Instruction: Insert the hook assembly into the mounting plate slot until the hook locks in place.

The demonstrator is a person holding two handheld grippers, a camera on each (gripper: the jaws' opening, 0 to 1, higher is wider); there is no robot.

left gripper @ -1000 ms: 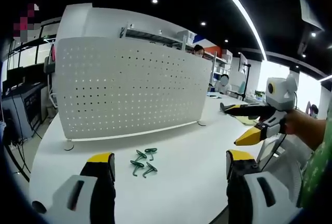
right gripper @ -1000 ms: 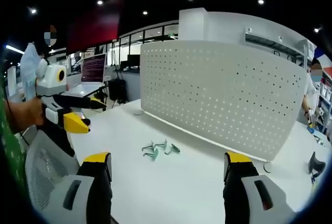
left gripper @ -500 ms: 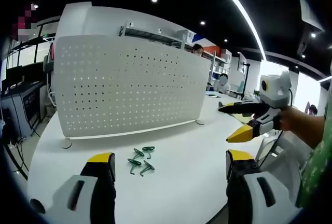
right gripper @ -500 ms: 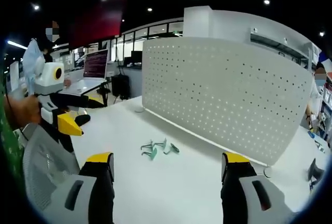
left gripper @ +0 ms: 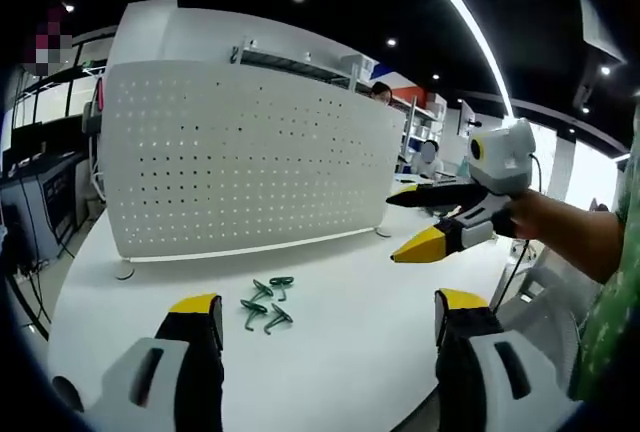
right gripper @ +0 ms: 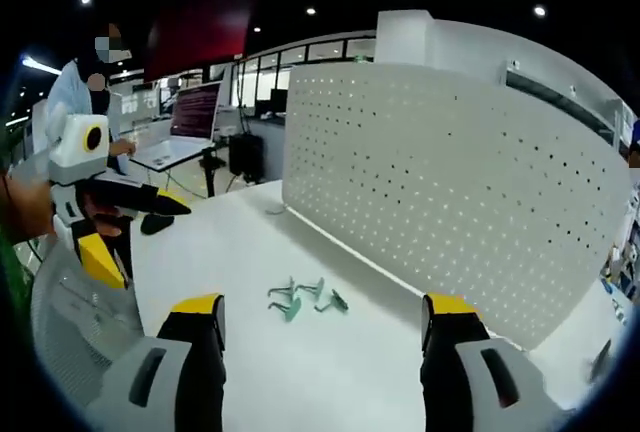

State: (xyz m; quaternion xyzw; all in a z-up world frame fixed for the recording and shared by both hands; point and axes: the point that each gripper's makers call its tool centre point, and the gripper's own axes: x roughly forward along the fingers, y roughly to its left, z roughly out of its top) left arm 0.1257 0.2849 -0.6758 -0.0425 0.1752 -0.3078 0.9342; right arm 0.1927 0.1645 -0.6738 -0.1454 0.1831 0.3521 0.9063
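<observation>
A white table [left gripper: 330, 322] holds a tall board [left gripper: 240, 167] full of holes. Green hooks [left gripper: 262, 303] lie in front of it. Both grippers, left [left gripper: 318, 327] and right [right gripper: 318, 327], are wide open, holding nothing.

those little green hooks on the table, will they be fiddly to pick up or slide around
Probably fiddly: the green hooks are thin and lie flat on the smooth white table, so they may skid when nudged. They sit clustered close together, so one jaw could drag a neighbour. Their bent shape makes rolling unlikely.
</observation>
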